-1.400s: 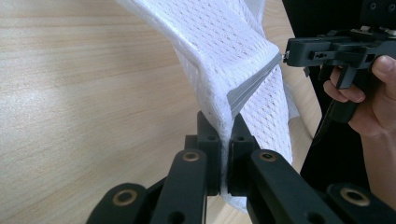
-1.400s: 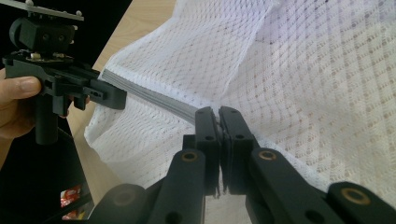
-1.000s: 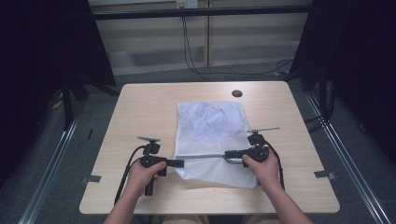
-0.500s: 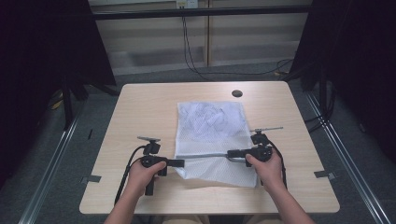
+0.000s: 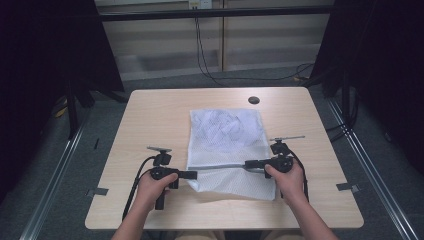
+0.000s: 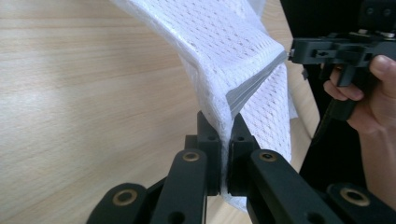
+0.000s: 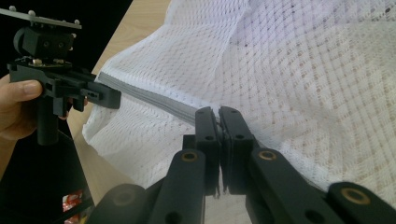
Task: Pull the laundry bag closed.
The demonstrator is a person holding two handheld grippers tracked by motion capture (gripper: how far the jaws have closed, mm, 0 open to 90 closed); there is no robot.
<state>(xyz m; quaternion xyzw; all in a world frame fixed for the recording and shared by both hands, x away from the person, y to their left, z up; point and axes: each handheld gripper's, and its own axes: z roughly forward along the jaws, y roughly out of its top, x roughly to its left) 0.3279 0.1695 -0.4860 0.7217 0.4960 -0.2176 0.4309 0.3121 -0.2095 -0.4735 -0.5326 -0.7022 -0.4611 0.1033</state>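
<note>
A white mesh bag [image 5: 227, 140] lies flat on the wooden table [image 5: 150, 120], its grey-edged opening toward the near side. My left gripper [image 5: 194, 174] is shut on the left end of that grey edge [image 5: 220, 166]; the mesh [image 6: 233, 60] rises from between its closed jaws. My right gripper [image 5: 247, 163] is shut on the right end of the same edge, with the mesh bag [image 7: 289, 74] spread beyond its jaws. The grey edge [image 7: 149, 95] runs taut between the two grippers, lifted a little off the table. Each gripper view shows the other gripper facing it.
A dark round hole [image 5: 254, 100] sits in the table near its far edge. Bare tabletop lies left and right of the bag. Cables [image 5: 205, 55] hang behind the table, and dark stands flank it on both sides.
</note>
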